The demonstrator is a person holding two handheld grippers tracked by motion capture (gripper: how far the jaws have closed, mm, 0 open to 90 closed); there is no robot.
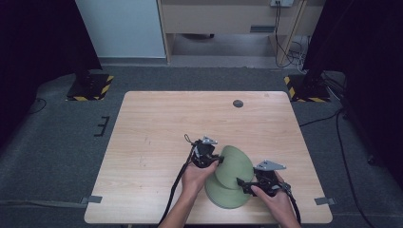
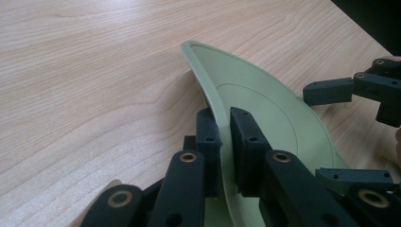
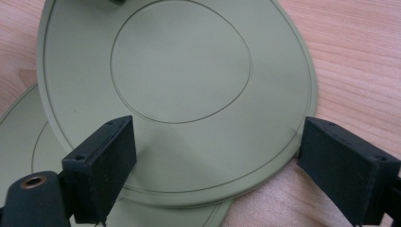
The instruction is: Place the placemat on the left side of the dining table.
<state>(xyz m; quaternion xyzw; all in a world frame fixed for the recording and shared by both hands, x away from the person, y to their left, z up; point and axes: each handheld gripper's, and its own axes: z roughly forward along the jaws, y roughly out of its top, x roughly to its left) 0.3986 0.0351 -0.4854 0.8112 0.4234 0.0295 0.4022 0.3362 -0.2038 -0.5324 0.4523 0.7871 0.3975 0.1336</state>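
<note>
Two pale green plates lie at the table's front right. The upper plate (image 1: 235, 164) is tilted, its left rim raised, and it overlaps the lower plate (image 1: 228, 194). My left gripper (image 1: 219, 160) is shut on that raised rim; in the left gripper view its pads (image 2: 208, 137) pinch the rim of the upper plate (image 2: 255, 94). My right gripper (image 1: 240, 183) is open at the upper plate's near right edge. In the right gripper view its jaws stand wide apart on either side of the upper plate (image 3: 184, 66), not pressing it, with the lower plate (image 3: 23, 137) underneath.
The wooden table (image 1: 166, 123) has a dark round grommet (image 1: 238, 103) near its far edge and grey tape tabs (image 1: 94, 199) at its front corners. Grey carpet surrounds it, with black stands at both far corners.
</note>
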